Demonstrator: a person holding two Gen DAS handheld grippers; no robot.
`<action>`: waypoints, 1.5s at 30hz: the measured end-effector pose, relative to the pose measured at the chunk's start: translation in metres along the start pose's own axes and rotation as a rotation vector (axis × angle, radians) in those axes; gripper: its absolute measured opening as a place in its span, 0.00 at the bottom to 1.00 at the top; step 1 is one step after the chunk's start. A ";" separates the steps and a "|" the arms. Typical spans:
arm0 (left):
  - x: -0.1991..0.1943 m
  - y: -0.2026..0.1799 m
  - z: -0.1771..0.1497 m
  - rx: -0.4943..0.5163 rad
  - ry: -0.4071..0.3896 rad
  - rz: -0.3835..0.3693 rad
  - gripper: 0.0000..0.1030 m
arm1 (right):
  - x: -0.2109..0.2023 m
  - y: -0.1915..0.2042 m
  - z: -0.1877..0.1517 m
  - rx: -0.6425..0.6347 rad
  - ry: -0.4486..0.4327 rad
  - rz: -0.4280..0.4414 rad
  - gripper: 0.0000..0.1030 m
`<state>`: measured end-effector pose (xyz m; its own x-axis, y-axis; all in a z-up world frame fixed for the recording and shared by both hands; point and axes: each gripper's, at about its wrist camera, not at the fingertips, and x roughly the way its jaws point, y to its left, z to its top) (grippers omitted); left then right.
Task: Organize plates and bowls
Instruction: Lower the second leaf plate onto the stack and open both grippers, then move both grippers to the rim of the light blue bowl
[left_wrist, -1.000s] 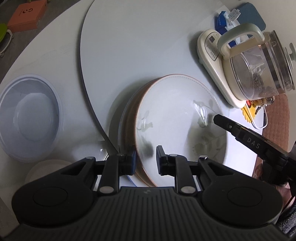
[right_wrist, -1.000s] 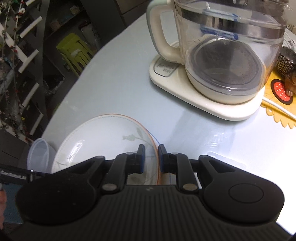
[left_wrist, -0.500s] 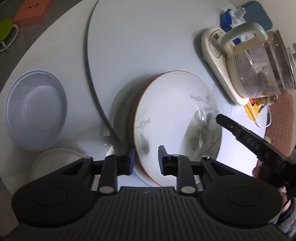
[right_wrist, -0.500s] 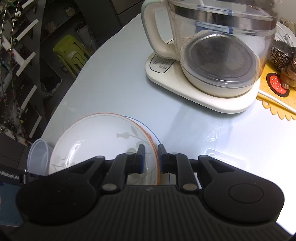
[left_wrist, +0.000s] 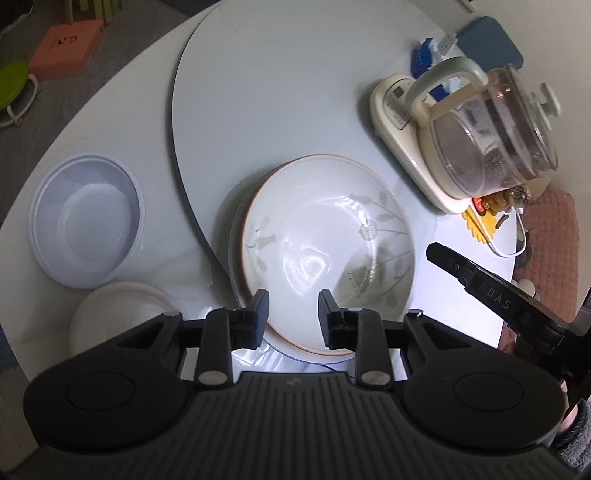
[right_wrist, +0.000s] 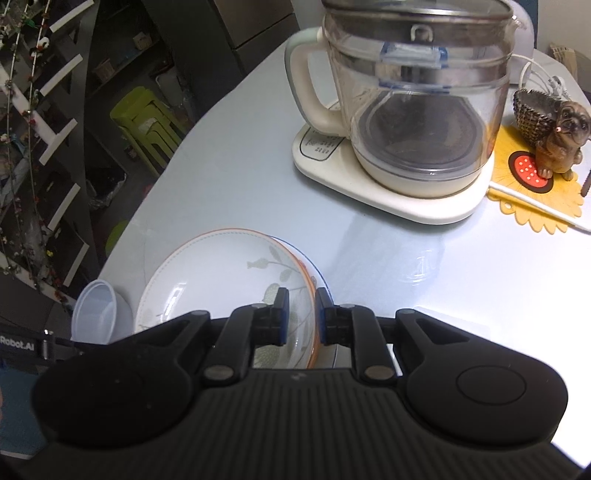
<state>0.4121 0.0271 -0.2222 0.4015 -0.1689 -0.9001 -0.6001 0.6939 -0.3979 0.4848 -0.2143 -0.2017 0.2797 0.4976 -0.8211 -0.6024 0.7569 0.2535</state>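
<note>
Right gripper (right_wrist: 300, 315) pinches floral bowl (left_wrist: 325, 254) rim; left gripper (left_wrist: 291, 314) spread

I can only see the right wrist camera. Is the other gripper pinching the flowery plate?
Observer: No. The left gripper has its fingers spread apart at the near rim of the flowery plate.
Operator: And what's next to the see-through tub on that side?
Observer: A round white dish sits right beside the clear tub, on the side nearer the left gripper. I can't tell if they touch.
</note>
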 end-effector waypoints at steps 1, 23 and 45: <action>-0.006 -0.003 -0.003 0.009 -0.016 0.005 0.31 | -0.006 0.000 -0.001 0.000 -0.009 0.001 0.18; -0.108 -0.032 -0.091 0.088 -0.240 0.018 0.31 | -0.121 0.037 -0.048 -0.036 -0.127 0.086 0.18; -0.117 0.115 -0.073 0.095 -0.176 0.004 0.50 | -0.081 0.148 -0.083 0.042 -0.073 0.028 0.26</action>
<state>0.2458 0.0758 -0.1758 0.5188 -0.0467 -0.8536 -0.5371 0.7590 -0.3680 0.3113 -0.1779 -0.1396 0.3179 0.5471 -0.7743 -0.5795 0.7585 0.2980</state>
